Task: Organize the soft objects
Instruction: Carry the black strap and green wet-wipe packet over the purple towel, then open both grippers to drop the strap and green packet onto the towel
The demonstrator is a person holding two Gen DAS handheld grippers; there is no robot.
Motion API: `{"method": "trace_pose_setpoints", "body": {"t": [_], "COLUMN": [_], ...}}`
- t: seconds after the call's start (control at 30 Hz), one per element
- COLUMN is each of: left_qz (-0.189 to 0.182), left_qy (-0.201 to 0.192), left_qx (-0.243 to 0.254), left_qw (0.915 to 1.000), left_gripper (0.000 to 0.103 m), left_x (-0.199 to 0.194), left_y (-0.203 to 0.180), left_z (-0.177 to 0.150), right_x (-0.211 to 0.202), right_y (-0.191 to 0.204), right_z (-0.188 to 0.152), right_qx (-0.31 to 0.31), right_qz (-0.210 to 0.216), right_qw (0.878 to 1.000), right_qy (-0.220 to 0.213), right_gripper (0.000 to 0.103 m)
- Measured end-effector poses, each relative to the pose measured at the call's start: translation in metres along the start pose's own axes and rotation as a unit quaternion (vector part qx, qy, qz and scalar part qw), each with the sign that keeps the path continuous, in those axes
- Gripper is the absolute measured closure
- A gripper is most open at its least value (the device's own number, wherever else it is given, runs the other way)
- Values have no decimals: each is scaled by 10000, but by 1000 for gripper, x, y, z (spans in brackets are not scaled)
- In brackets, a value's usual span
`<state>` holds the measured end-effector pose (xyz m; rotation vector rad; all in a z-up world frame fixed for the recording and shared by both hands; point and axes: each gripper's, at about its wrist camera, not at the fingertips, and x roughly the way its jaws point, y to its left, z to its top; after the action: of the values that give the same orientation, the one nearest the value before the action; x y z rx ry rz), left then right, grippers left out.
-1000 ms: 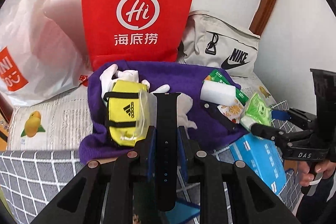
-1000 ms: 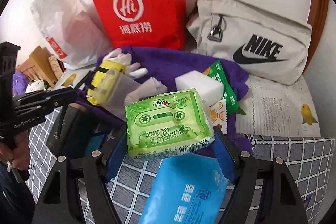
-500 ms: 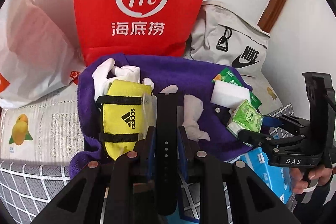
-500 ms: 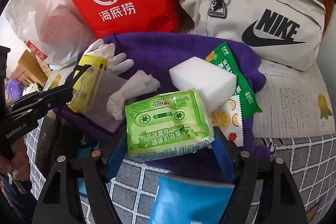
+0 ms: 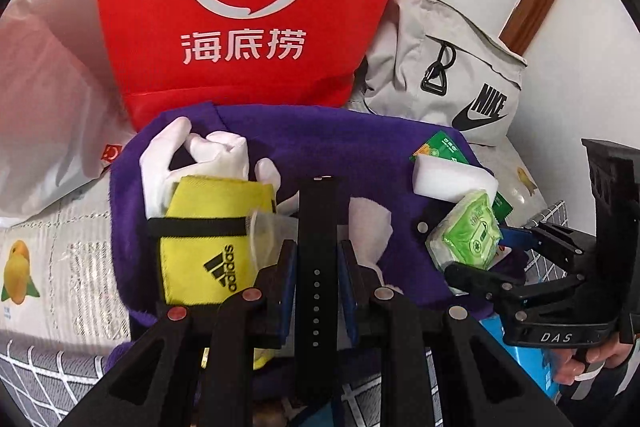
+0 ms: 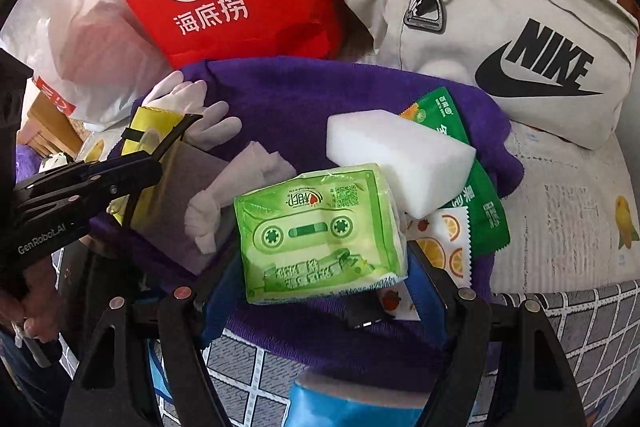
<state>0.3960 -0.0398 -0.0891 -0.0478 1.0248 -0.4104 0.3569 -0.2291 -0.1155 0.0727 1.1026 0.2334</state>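
I have both tools loaded over the purple towel (image 5: 340, 143), which reads as the collecting spot, so I judge this the placing step. My left gripper (image 5: 316, 267) is clamped narrowly on a black watch strap (image 5: 317, 227), which sticks out forward above the towel's near edge, between the yellow Adidas pouch (image 5: 204, 247) and a crumpled white tissue (image 5: 370, 227). My right gripper (image 6: 324, 267) is spread wide yet gripping a green tissue pack (image 6: 320, 227) across its width, near the towel's front right, just beside the white sponge block (image 6: 400, 159) and over the green snack sachet (image 6: 484, 195).

Next I would lower each item onto bare purple cloth and release, keeping the pack off the sponge and the strap off the white gloves (image 5: 216, 155) at the towel's far left.

Whether strap or pack already touches the towel I cannot tell. The strap's rear end disappears beneath the gripper, the blue packet (image 6: 344, 403) at the bottom edge is cut off, and a clear plastic piece beside the pouch is hard to identify.
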Motion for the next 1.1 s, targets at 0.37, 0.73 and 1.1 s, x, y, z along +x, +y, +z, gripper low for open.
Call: {"method": "trace_pose_setpoints", "body": {"t": [0.37,0.73,1.1], "left_qz": [29,-116,392], "left_qy": [134,176,47], "left_qx": [-72,-274,-230], "left_qw": [9999,9994,9990], "left_gripper": [83,57,37], "left_x": [18,13,-25], "left_y": [3,3,-6], "left_z": [8,9,-3], "right_x": [13,1,-39], "right_y": [-6,-6,-4], "right_z": [6,-2,-15], "right_qx": [77,147,235], "right_qz": [188,213,89], "right_qw": [9994,9993,9997], "right_qy": [264,257,-74], "right_gripper": [24,15,15]}}
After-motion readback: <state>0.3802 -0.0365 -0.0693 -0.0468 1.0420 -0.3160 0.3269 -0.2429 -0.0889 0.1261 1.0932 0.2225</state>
